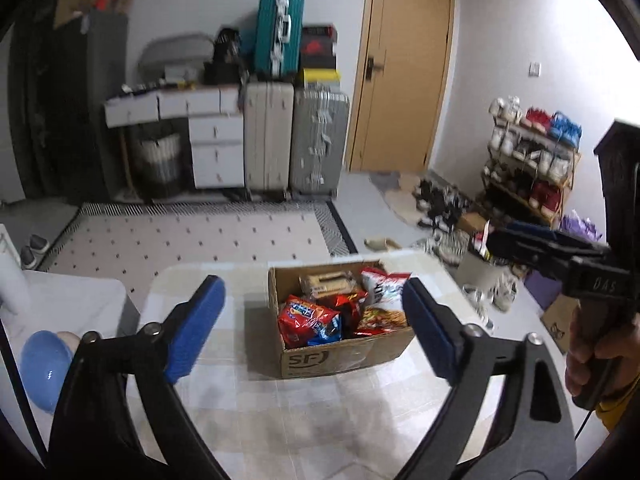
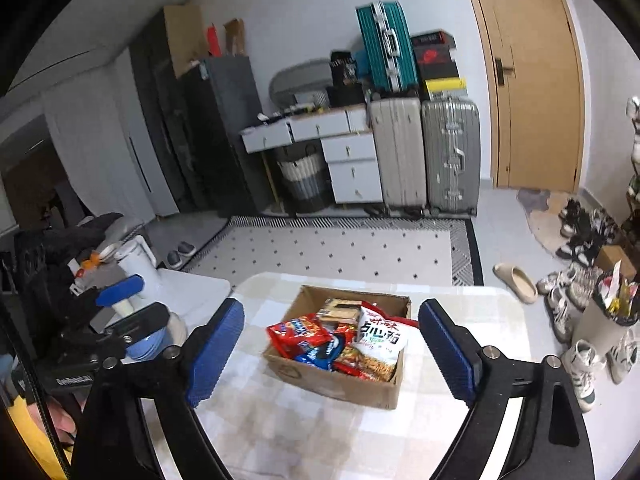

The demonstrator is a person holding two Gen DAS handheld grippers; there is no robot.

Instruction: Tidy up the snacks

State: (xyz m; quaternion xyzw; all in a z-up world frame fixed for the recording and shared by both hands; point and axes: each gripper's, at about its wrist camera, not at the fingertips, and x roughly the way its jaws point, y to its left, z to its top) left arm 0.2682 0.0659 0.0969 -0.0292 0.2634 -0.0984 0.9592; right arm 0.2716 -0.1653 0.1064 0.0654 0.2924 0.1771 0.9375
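The cardboard box of snacks stands on the counter, which is covered with a pale checked cloth. In both wrist views the box lies straight ahead of and below the tongs, clear of their fingers.

**Tongs state.** The left tongs stand wide open with nothing between the blue pads. The right tongs are likewise wide open and empty. Neither touches the box or any packet.

**Governing relation.** In the left view the long axis of the box runs roughly left to right, its printed side wall facing the camera. In the right view the box sits turned, with a corner toward the camera. The box appears about equally distant from both tongs; judged from its centring, either could descend on it, and neither is clearly nearer.

**Contents.** A red biscuit packet lies at the near left. A white bag with large black characters stands toward the far right. A brown packet lies along the far wall. A red-and-yellow packet rests at the near right.

**Limits of view.**
- Packets overlap; how many lie beneath cannot be told.
- The right tongs, seen at the right edge of the left view, are partly cut off.
- Both frames show motion blur, so small print is illegible.
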